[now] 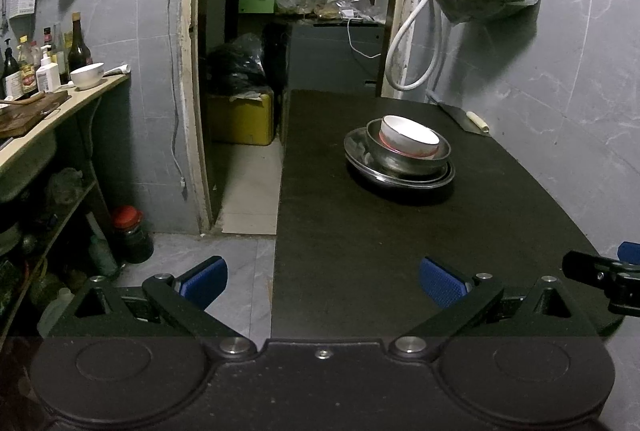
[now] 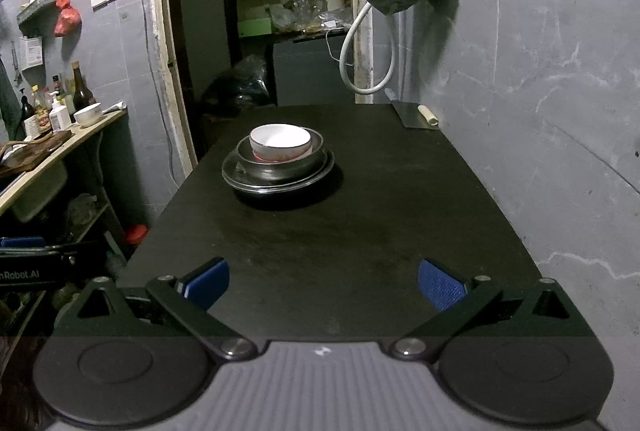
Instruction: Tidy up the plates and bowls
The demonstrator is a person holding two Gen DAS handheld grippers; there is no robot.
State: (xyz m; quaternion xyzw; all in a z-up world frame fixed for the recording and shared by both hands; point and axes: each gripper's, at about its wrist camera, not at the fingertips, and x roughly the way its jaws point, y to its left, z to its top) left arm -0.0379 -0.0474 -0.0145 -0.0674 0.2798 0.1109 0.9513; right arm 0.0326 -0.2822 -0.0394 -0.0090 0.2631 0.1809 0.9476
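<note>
One stack on table [image 2: 360, 231]: white bowl [image 2: 280, 141] nested in steel bowl [image 2: 280, 171], on two steel plates [image 2: 236, 175]. Left gripper [image 1: 322, 281] and right gripper [image 2: 323, 283] both spread wide, empty.

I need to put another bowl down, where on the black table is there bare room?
The near half of the black table, between the stacked dishes and both open grippers, is bare. So is the strip between the stack and the grey wall. The far right corner is taken by the cleaver.
</note>
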